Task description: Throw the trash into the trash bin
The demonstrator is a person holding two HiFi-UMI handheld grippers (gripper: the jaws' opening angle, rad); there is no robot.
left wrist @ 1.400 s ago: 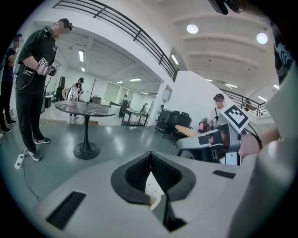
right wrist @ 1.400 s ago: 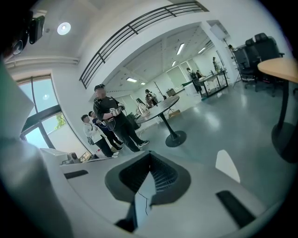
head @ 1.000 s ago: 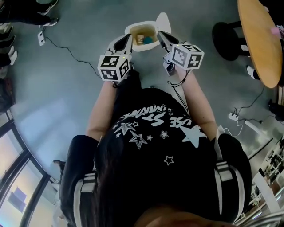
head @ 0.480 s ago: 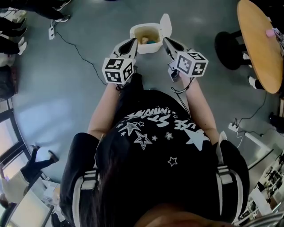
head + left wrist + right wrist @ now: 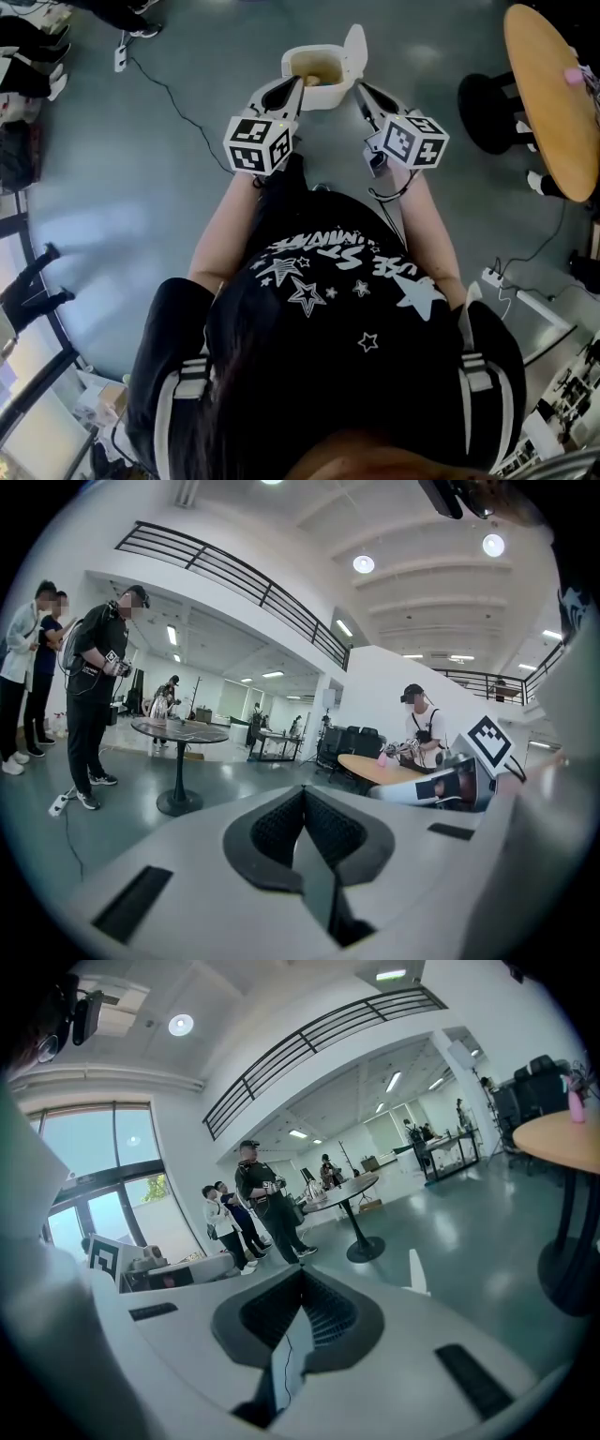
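In the head view a small white trash bin stands on the grey floor ahead of me, its lid flipped up at the right. Brownish trash lies inside it. My left gripper hangs at the bin's near left edge and my right gripper at its near right edge. Both are shut with nothing between the jaws. The left gripper view shows the dark pads meeting in a line, with my right gripper off to the side. In the right gripper view the pads are pressed together too.
A round wooden table and a black chair base stand at the right. Cables and a power strip lie on the floor. Several people stand near a round pedestal table across the hall.
In the head view both grippers have drifted slightly up and to the right, still shut beside the bin. A teal item seen in the bin before no longer shows.
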